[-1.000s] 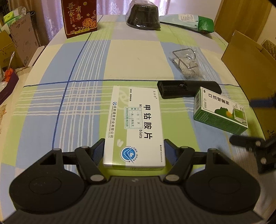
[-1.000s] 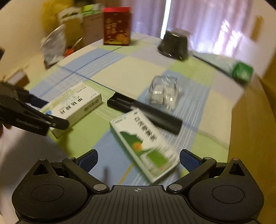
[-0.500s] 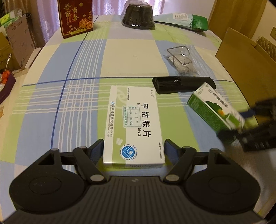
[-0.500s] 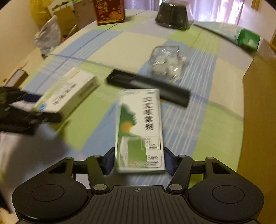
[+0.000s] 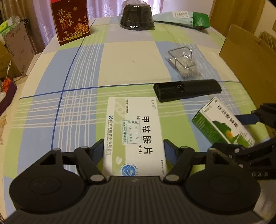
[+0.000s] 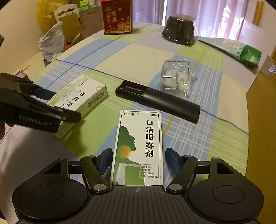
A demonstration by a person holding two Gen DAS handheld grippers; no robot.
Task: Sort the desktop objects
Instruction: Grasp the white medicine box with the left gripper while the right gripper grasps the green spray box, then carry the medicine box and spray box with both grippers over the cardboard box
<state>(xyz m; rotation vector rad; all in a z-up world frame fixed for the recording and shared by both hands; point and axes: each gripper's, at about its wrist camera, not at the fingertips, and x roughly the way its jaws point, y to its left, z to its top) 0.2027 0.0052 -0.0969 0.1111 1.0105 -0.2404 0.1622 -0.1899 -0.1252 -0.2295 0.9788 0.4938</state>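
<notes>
A white medicine box with black Chinese lettering sits between the fingers of my left gripper, which is shut on its long sides. From the right wrist view the same box shows with the left gripper straddling it. A green-and-white throat spray box lies lengthwise in my right gripper, whose blue pads have closed against its sides. In the left wrist view that spray box is at the right, held by the right gripper.
A black remote lies across the checked tablecloth just beyond both boxes, with a clear bag of metal parts behind it. Farther back stand a red gift box, a black bowl stack and a green packet. A cardboard box borders the right.
My right gripper swung in line with the spray box and its wide-open fingers closed around it. The left gripper kept its hold on the white box and barely moved.
</notes>
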